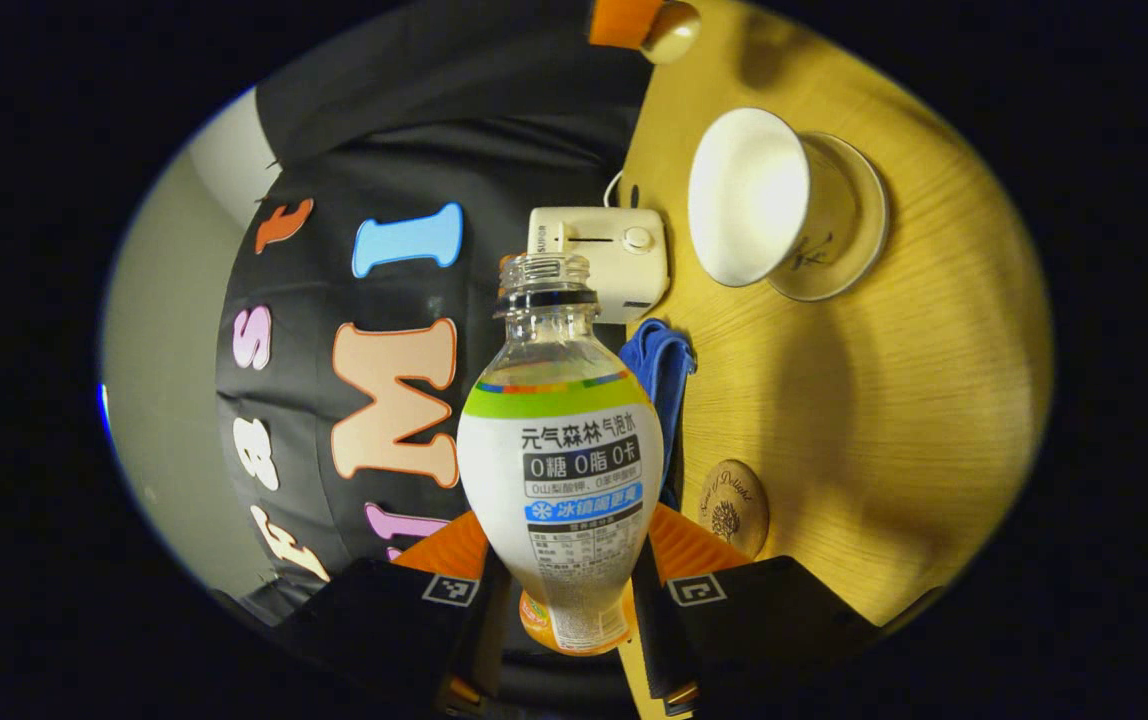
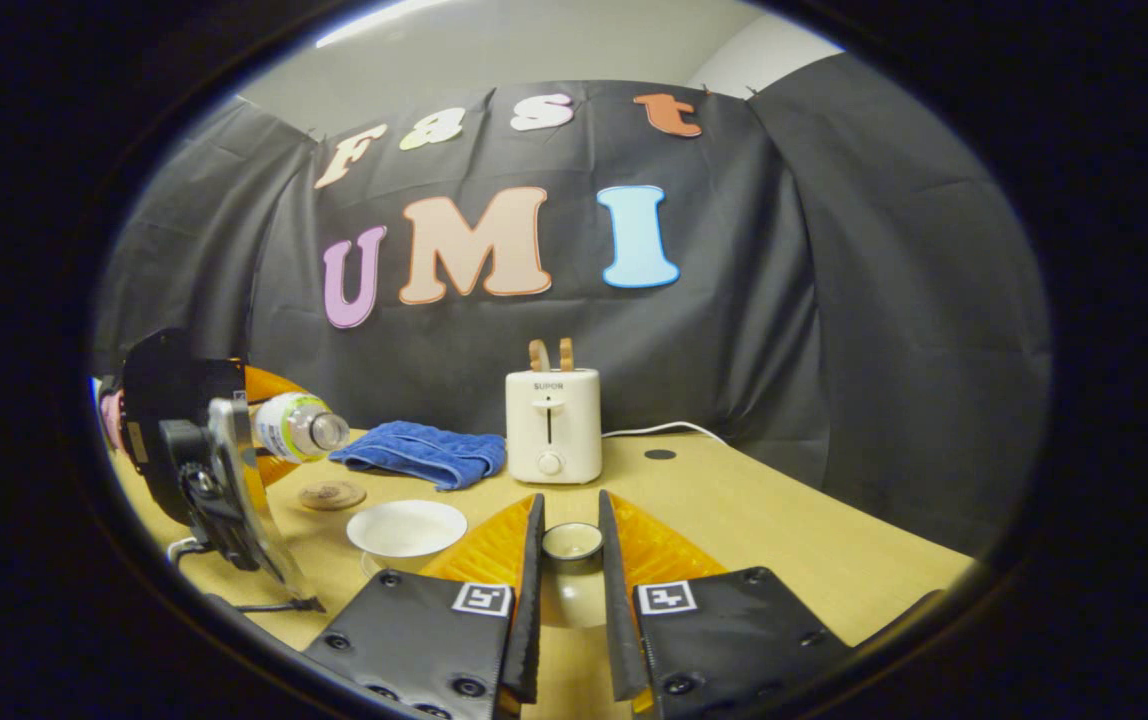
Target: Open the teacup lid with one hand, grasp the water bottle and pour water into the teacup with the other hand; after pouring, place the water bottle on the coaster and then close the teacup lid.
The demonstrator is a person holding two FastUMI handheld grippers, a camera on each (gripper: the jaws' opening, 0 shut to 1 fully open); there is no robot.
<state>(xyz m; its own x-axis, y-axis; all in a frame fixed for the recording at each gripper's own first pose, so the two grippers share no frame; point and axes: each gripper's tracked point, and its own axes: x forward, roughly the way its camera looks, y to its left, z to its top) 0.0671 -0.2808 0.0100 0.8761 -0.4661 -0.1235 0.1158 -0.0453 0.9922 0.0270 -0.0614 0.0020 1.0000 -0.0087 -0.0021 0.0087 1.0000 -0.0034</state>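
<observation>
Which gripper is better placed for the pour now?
Left: its fingers clamp the uncapped water bottle, tilted beside the open teacup. The right gripper grips the lid.

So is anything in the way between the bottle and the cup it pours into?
Nothing visible. The left gripper holds the water bottle, uncapped. The teacup sits open, lid in the right gripper, with bare table between them.

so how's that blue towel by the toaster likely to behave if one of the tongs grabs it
The blue towel lies crumpled in soft folds beside the toaster, so it would probably go floppy and drape when lifted. It looks thin and light, likely sliding and bunching if pushed across the smooth table. Nothing suggests it is fragile.
</observation>
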